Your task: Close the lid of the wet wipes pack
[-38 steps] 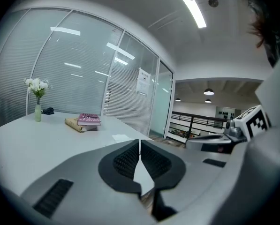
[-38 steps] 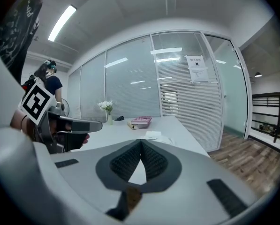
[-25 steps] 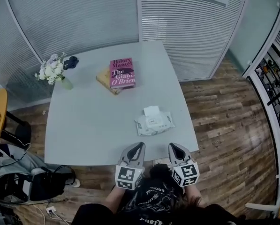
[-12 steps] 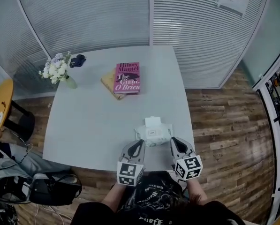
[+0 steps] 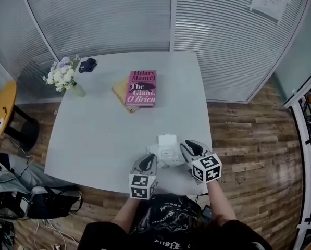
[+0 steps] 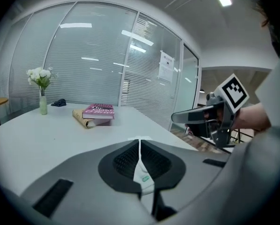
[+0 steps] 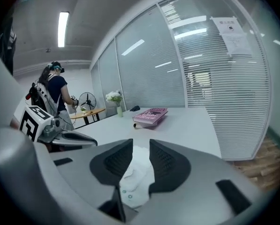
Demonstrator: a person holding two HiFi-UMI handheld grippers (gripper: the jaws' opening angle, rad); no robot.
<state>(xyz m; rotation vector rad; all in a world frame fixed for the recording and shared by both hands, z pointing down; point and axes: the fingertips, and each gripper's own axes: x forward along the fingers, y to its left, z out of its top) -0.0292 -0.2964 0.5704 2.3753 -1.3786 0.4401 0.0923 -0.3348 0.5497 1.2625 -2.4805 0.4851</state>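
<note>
Moved: your left gripper (image 5: 147, 160) and right gripper (image 5: 186, 148) have both come forward from the near edge of the tabletop (image 5: 103, 134) to the wipes pack (image 5: 167, 155). A second ago they sat short of it.
Pack: lying flat near the tabletop's front right corner, just in front of you, between the two grippers.
Lid: the flap (image 5: 167, 139) stands open, folded back on the far side of the pack.
Left fingers: tips together, only a thin slit below them. The pack shows white through the slit and nothing is gripped. Tips sit at the pack's near left corner; can't tell if they touch it.
Right fingers: narrow gap, just been opening. The pack shows in the gap beyond them, and the pads aren't pressing on it. Tips are over the pack's right edge.
Aim: both grippers point forward and a little down.
Books: pink book (image 5: 142, 87) on top of a tan book (image 5: 120, 90), on the far half of the tabletop, well apart from the pack.
Flowers: white flowers (image 5: 61, 73) in a small vase (image 5: 76, 91) at the far left corner, with a small dark thing (image 5: 87, 64) near them.
Background: glass walls (image 5: 103, 20) with blinds. A person (image 7: 53, 90) stands beyond the tabletop in your right gripper view.
</note>
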